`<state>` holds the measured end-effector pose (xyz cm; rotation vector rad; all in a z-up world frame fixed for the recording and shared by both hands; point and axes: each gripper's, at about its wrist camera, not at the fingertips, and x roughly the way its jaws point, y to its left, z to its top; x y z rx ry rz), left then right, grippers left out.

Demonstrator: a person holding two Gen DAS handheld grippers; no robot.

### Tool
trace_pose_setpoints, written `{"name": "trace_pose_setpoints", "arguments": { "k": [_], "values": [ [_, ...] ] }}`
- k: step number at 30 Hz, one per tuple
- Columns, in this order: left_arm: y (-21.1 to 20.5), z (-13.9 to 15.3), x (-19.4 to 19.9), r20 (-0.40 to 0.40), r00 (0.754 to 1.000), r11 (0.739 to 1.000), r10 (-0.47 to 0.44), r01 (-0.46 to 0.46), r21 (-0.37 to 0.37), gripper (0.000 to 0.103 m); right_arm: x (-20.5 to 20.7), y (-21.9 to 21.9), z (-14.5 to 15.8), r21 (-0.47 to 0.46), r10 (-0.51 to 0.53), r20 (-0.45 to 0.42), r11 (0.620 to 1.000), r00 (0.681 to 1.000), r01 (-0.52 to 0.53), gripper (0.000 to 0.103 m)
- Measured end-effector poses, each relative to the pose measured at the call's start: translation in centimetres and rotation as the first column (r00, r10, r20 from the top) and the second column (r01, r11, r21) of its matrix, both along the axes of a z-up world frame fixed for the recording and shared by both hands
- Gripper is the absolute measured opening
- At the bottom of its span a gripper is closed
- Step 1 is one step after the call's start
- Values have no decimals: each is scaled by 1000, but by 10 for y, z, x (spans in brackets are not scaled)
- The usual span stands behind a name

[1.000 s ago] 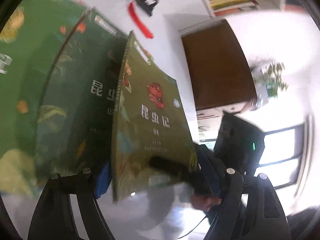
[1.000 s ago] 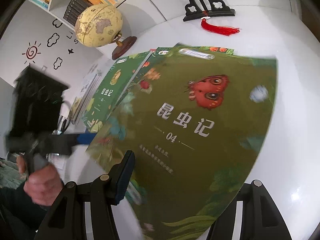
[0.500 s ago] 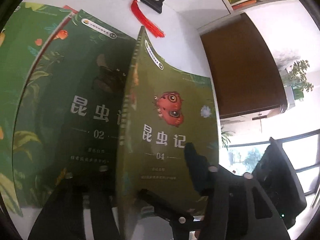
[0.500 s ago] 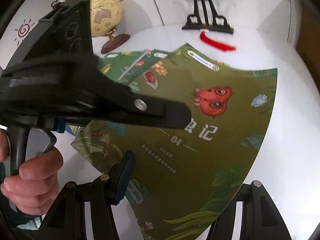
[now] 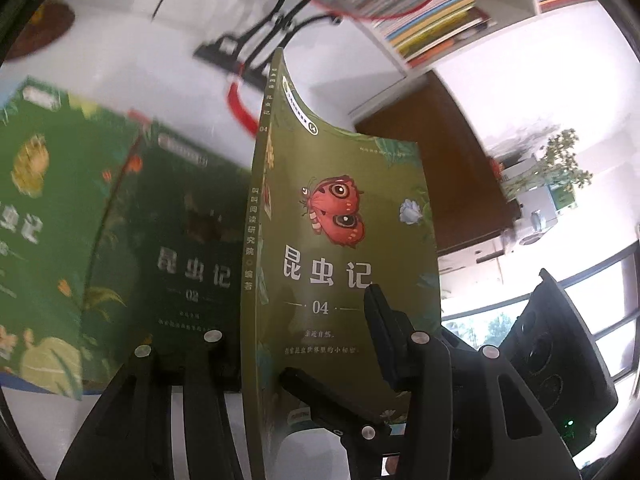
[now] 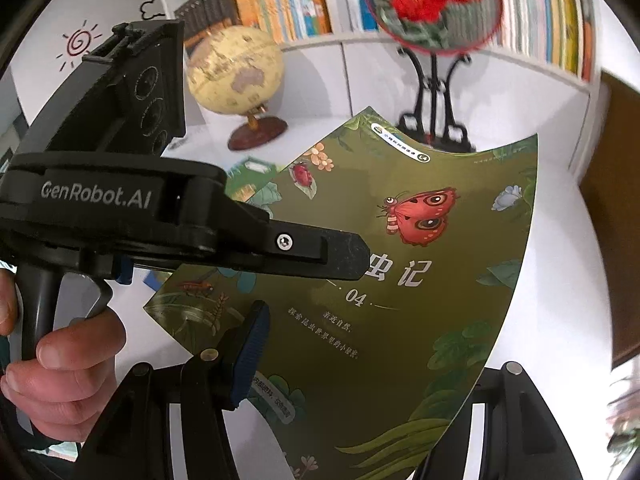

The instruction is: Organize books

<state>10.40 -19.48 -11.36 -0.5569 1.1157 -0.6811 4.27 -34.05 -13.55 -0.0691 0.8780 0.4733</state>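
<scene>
The olive book is a thin paperback with an olive-green cover, a red moth with eye spots, a pale blue flower, and the white title 昆虫记 above the number 04. Its spine carries the writing 叫叫阅读研究院 and again 04. It is lifted off the white table, standing almost upright with the cover bent in a curve, and it is between the two tools.

The left gripper is clenched on the lower part of this book: one finger is behind the spine side and the other presses on the front cover, next to the title. In the right wrist view the same book fills the space between the fingers of the right gripper; whether that gripper pinches it, I cannot tell. The left tool there shows the writing GenRobot.AI, and a hand holds its handle.

Two more green books lie flat on the table to the left: the dark green book with 昆虫记 and 02, and a lighter green book partly under it.

Behind them there are one globe on a wooden foot, one round embroidered fan with red flowers on a black stand, and a bookshelf with many colourful spines.
</scene>
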Motion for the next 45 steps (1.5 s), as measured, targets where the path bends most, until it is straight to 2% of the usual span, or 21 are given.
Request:
{"name": "trace_pose_setpoints", "arguments": {
  "k": [5, 11, 16, 20, 25, 31, 35, 39, 45],
  "values": [
    [30, 31, -11, 48, 997, 998, 65, -64, -24, 44, -5, 20, 31, -3, 32, 50, 999, 998, -32, 58],
    [75, 70, -21, 135, 981, 989, 142, -136, -51, 44, -11, 58, 70, 12, 83, 125, 996, 989, -85, 58],
    [117, 99, -34, 210, 957, 979, 198, -205, 11, 44, -21, 96, 91, 37, 128, 195, 990, 972, -138, 58],
    [154, 116, -41, 248, 940, 970, 232, -243, 13, 44, -30, 137, 103, 68, 173, 231, 979, 958, -193, 58],
    [207, 133, -40, 273, 926, 961, 262, -277, 20, 44, -39, 193, 122, 51, 192, 281, 975, 940, -215, 58],
    [262, 137, -35, 275, 917, 952, 289, -305, 19, 44, -34, 254, 128, 48, 212, 301, 970, 930, -237, 58],
    [298, 129, -33, 264, 915, 948, 306, -318, 2, 44, -26, 288, 125, 57, 222, 291, 967, 931, -249, 58],
    [337, 107, -30, 220, 919, 943, 328, -334, -9, 44, -16, 323, 110, 56, 243, 257, 963, 935, -265, 58],
    [393, 68, -14, 145, 926, 935, 349, -354, 9, 44, 5, 376, 71, 64, 273, 177, 956, 946, -287, 58]
  ]
}}
